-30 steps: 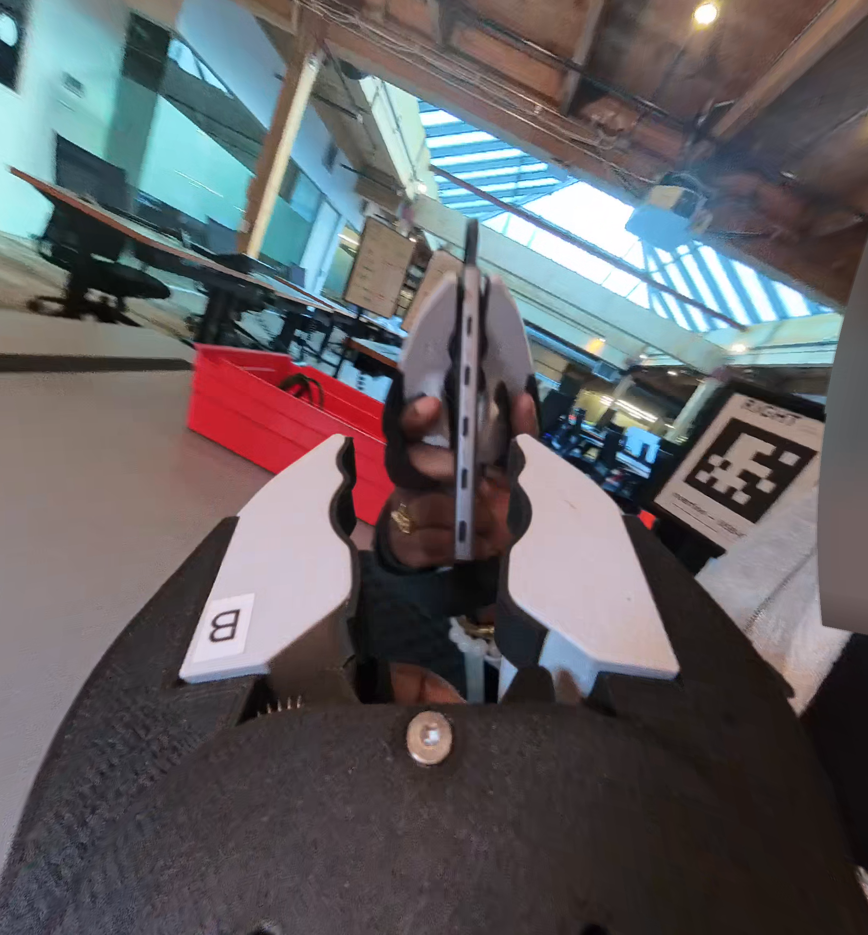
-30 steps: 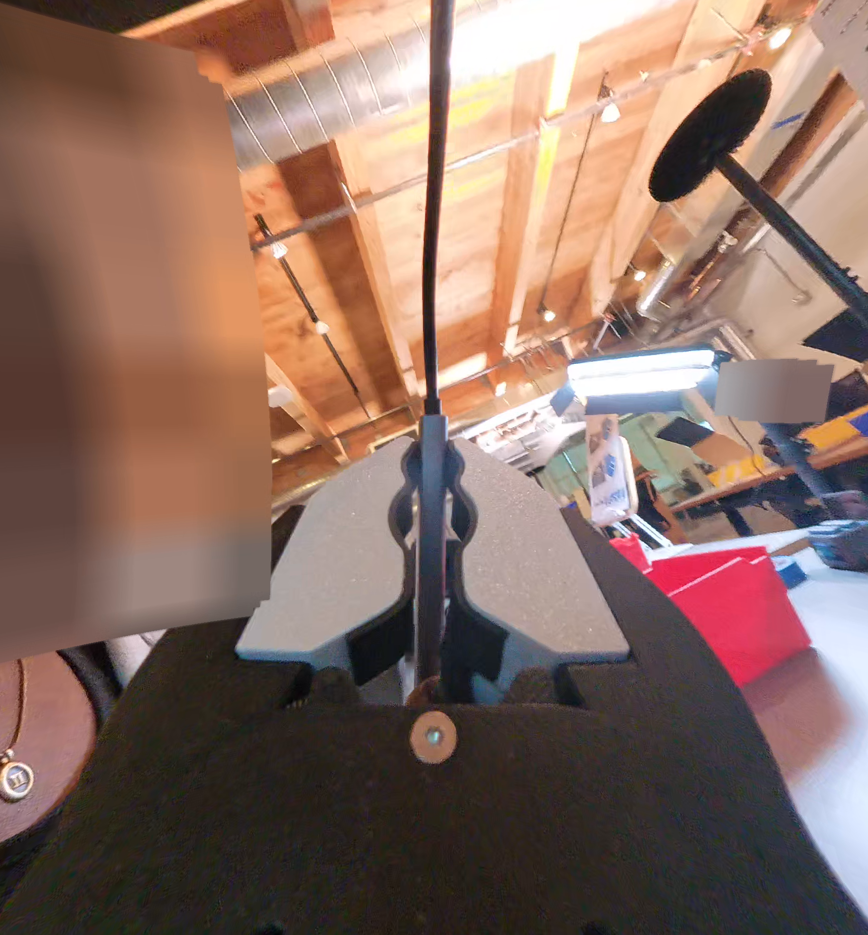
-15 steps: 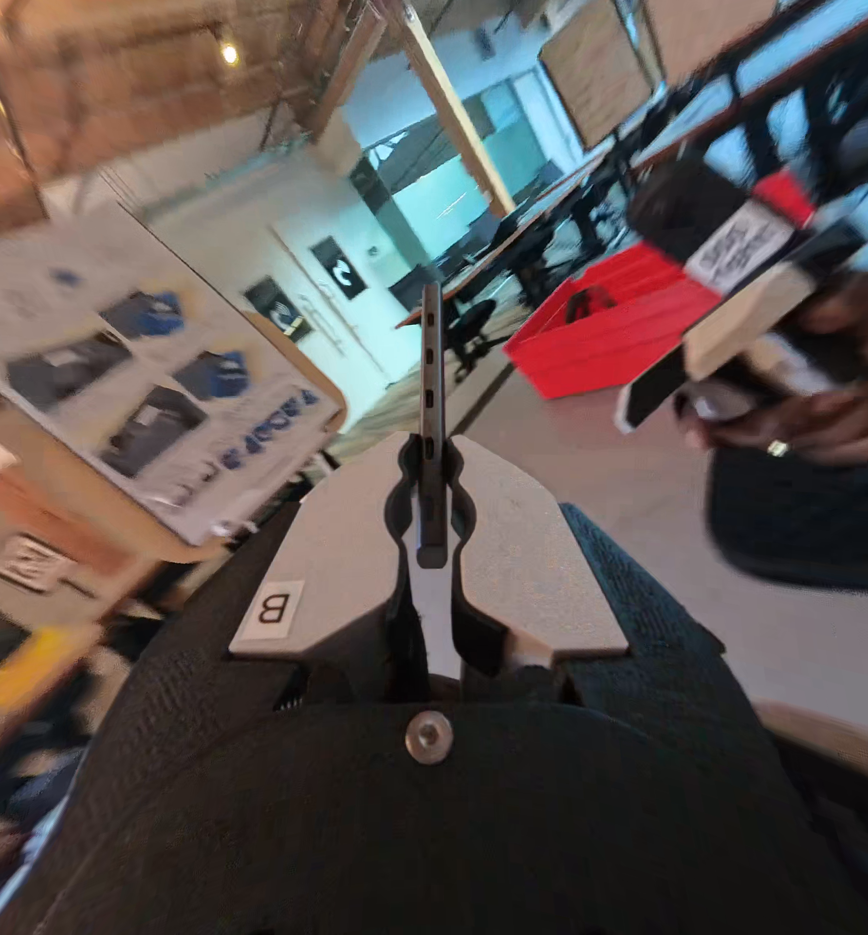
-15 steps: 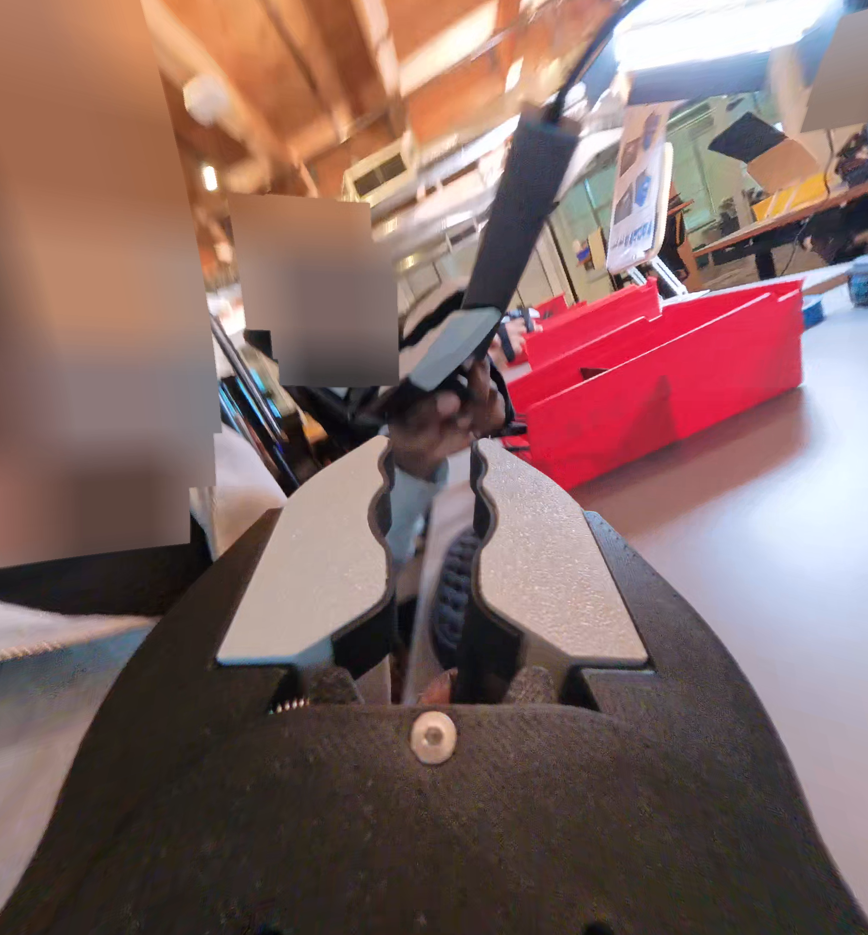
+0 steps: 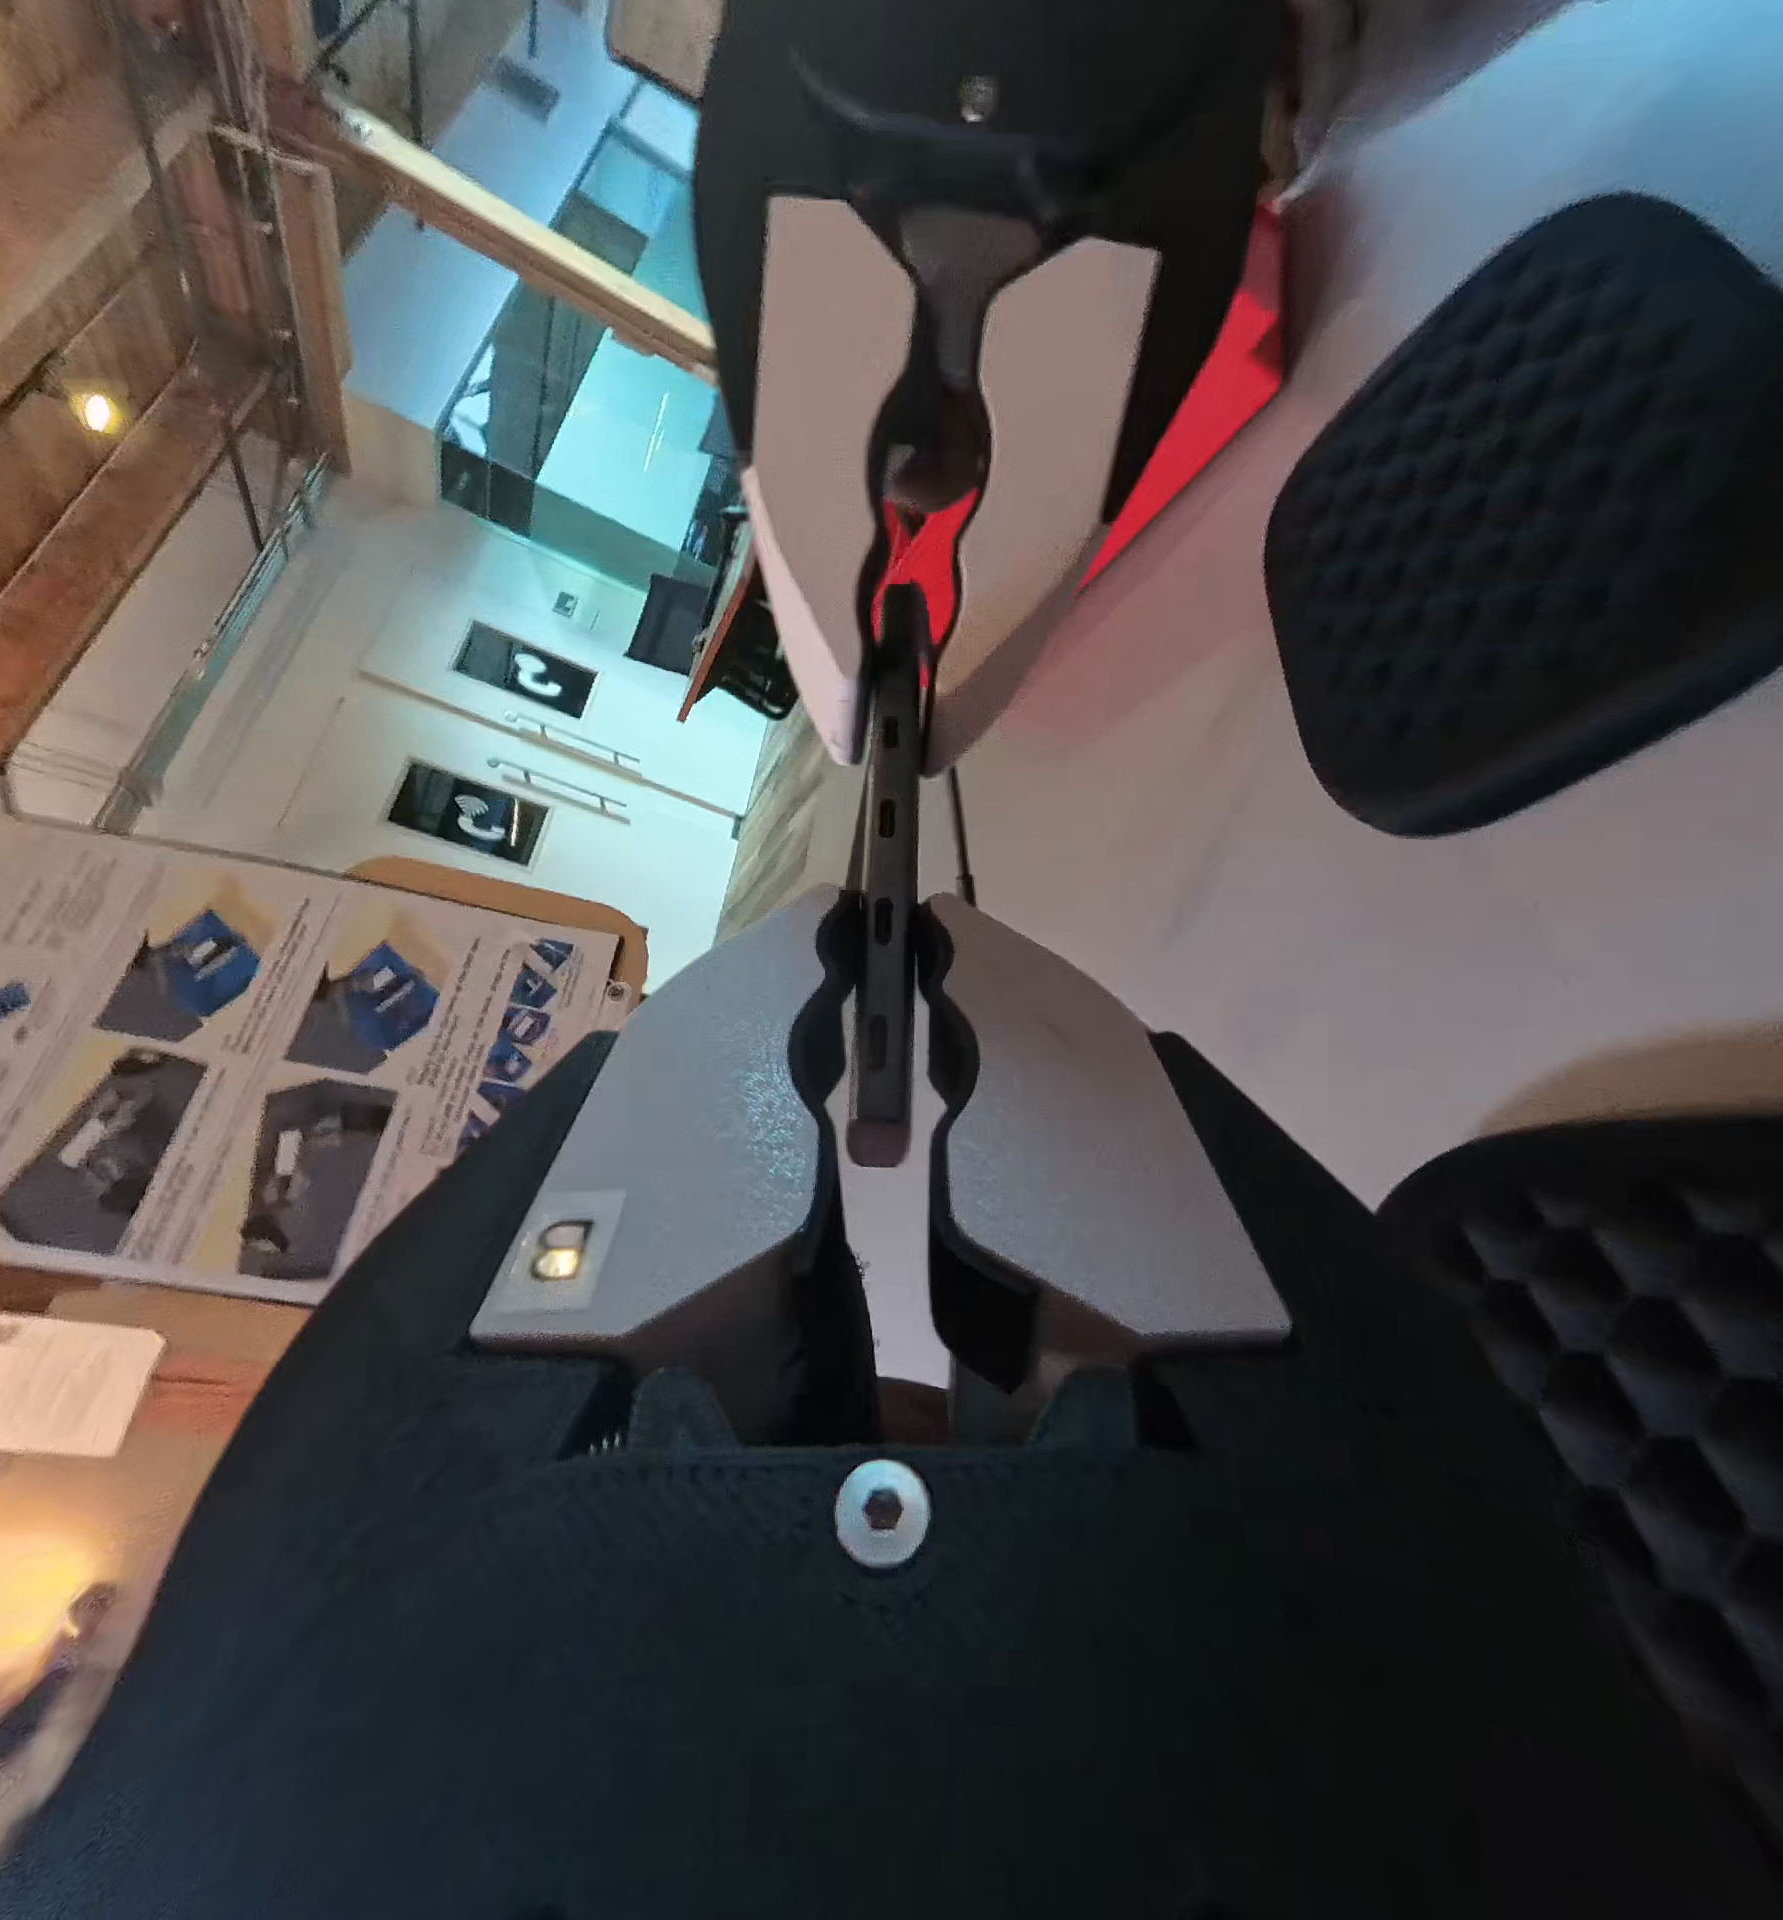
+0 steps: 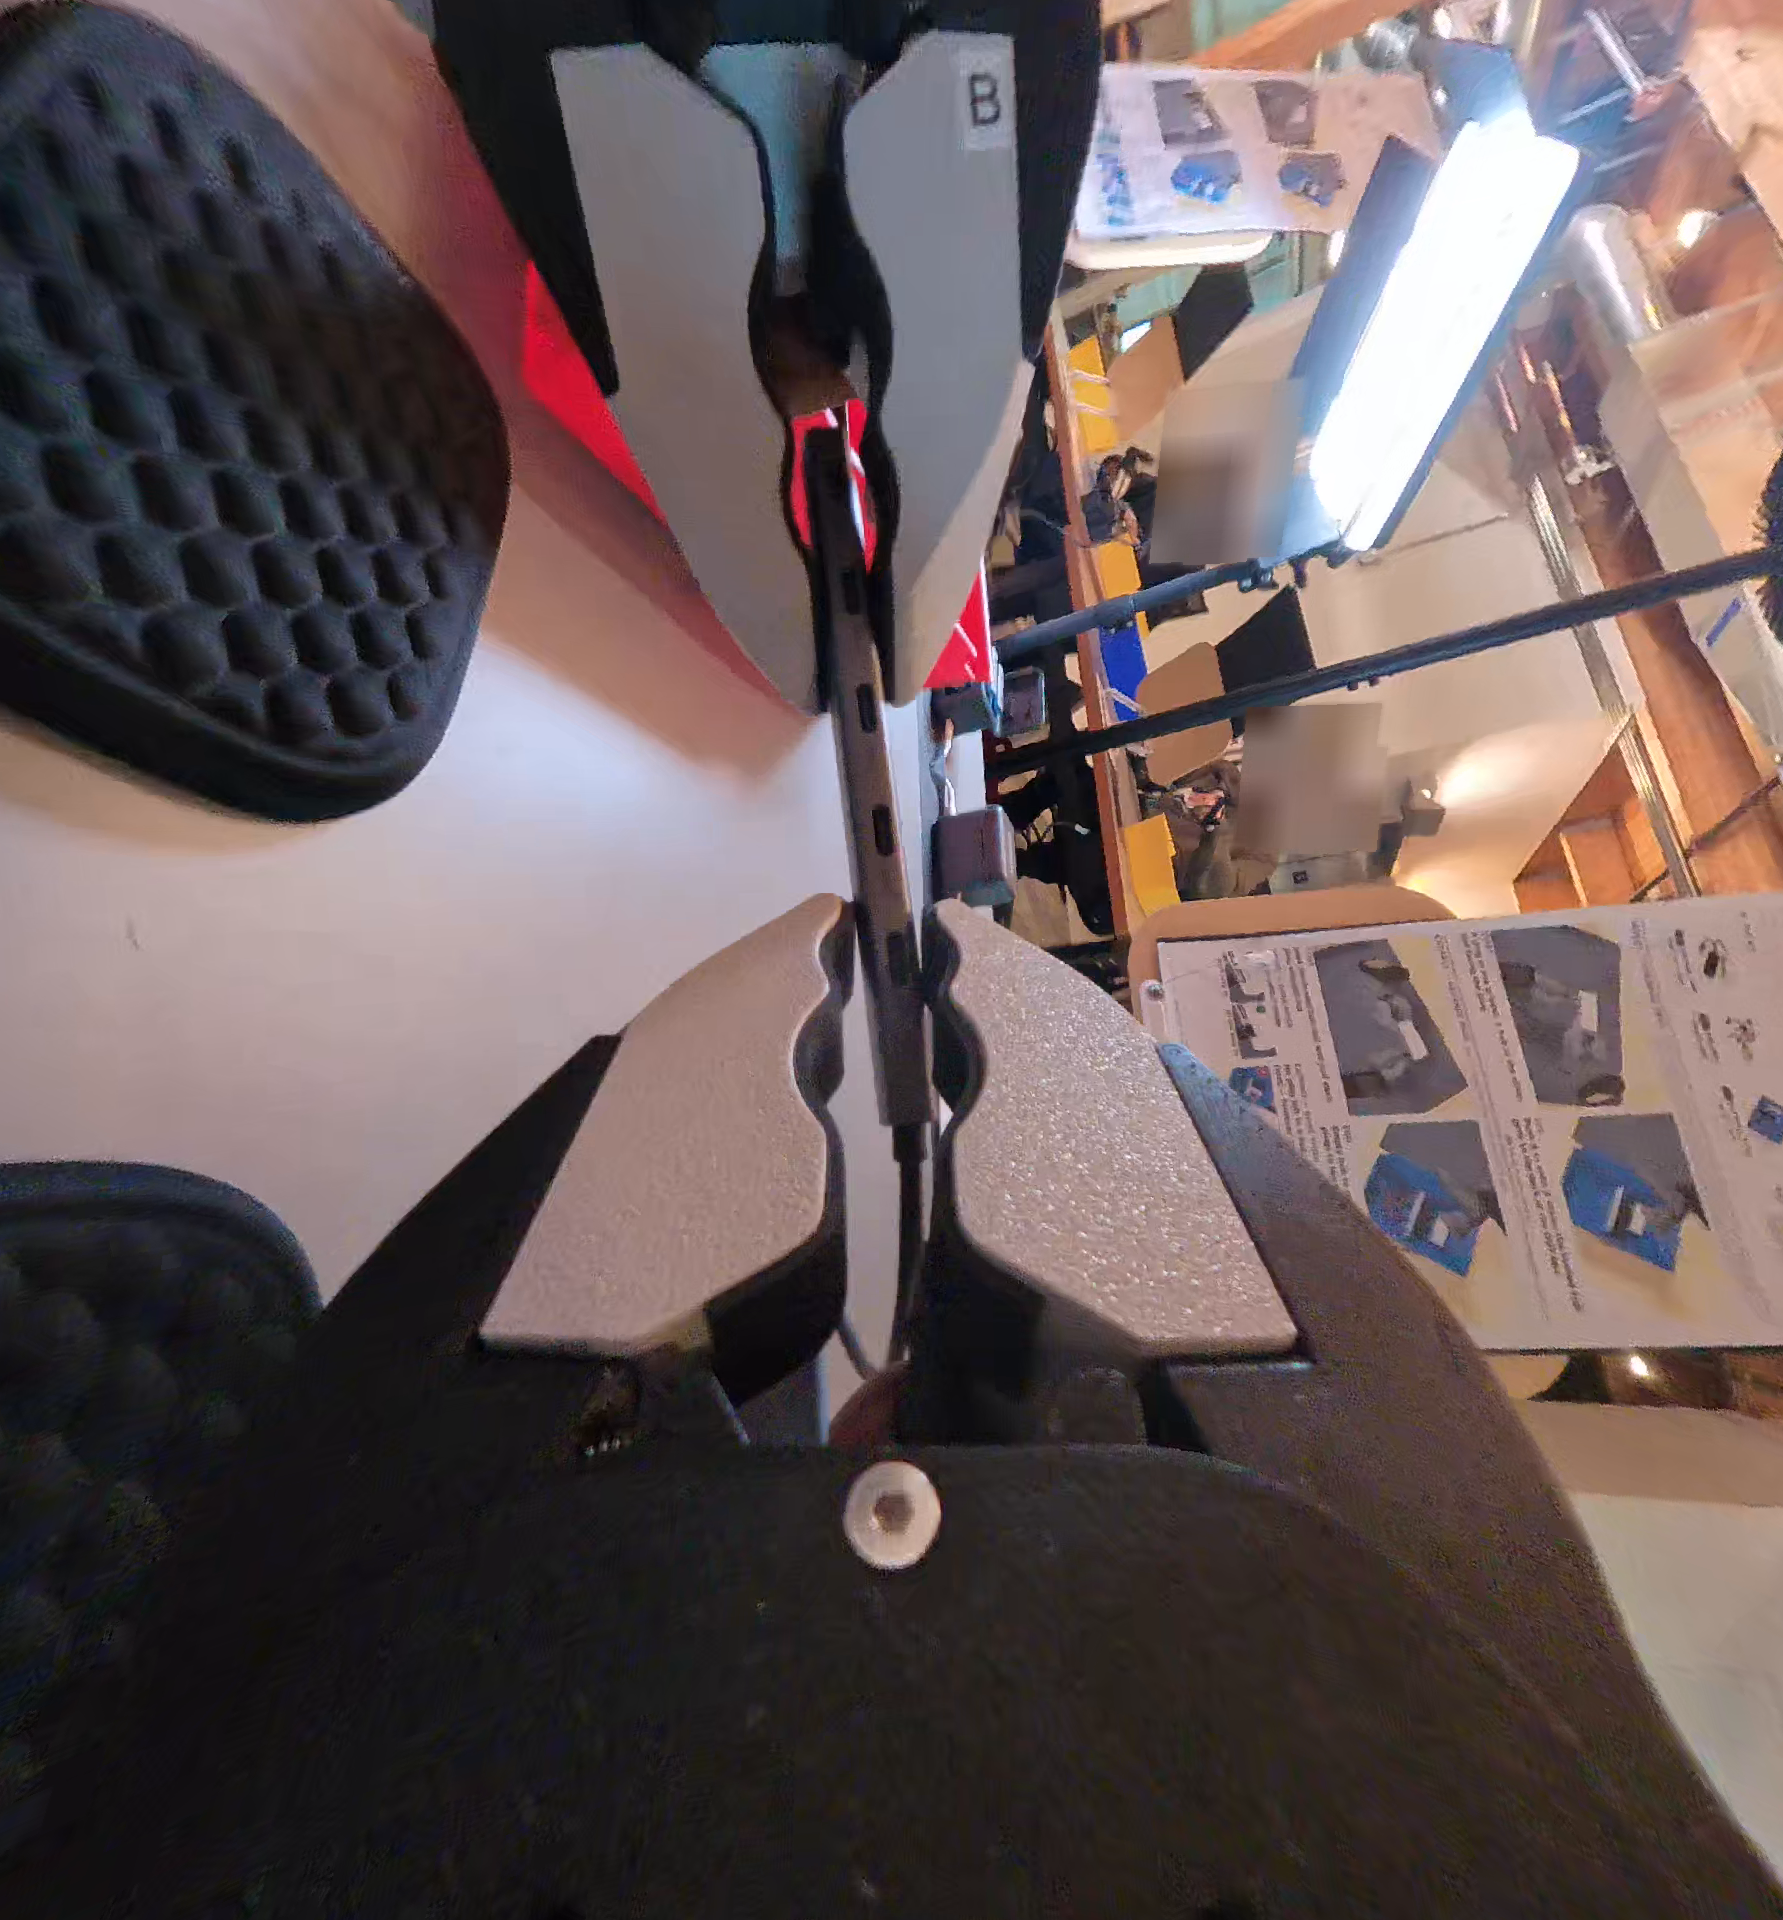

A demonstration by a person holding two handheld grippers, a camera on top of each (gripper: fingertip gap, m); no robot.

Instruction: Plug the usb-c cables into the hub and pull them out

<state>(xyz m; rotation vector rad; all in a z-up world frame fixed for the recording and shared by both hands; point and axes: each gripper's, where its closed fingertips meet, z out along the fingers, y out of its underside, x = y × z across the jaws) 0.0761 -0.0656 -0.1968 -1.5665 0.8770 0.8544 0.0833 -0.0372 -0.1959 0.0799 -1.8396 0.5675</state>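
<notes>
White tabletop (image 5: 1282, 987) fills the background in both wrist views, two black dimpled pads (image 5: 1552, 499) on it, one near the far side and one cut off at the near edge, a red bin (image 5: 1209, 343) behind by the far edge; instruction posters (image 6: 1489, 1112) and a light bar (image 6: 1438, 322) off the table, all tilted by the camera roll. Both grippers face each other tip to tip, held up off the table. Left gripper (image 5: 882, 966) is clamped on one end of the slim grey usb-c hub (image 5: 885, 914), held edge-on so its row of ports faces the camera. Right gripper (image 6: 892, 977) is clenched on the opposite end of the hub, the end where the hub's own black lead (image 6: 908, 1247) runs back between the fingers. So the hub is in the air, pinched at both ends and spanning the gap between the two tools. Progress, as a judgement: early, hub only picked up and steadied; the ports that show look empty, no usb-c cable plugged, so all plugging and pulling out is left. Hard to tell: no loose usb-c cables in view, lead's far end hidden behind the gripper body, hub's flat faces hidden by the pads, port count unclear, bin contents out of sight.
</notes>
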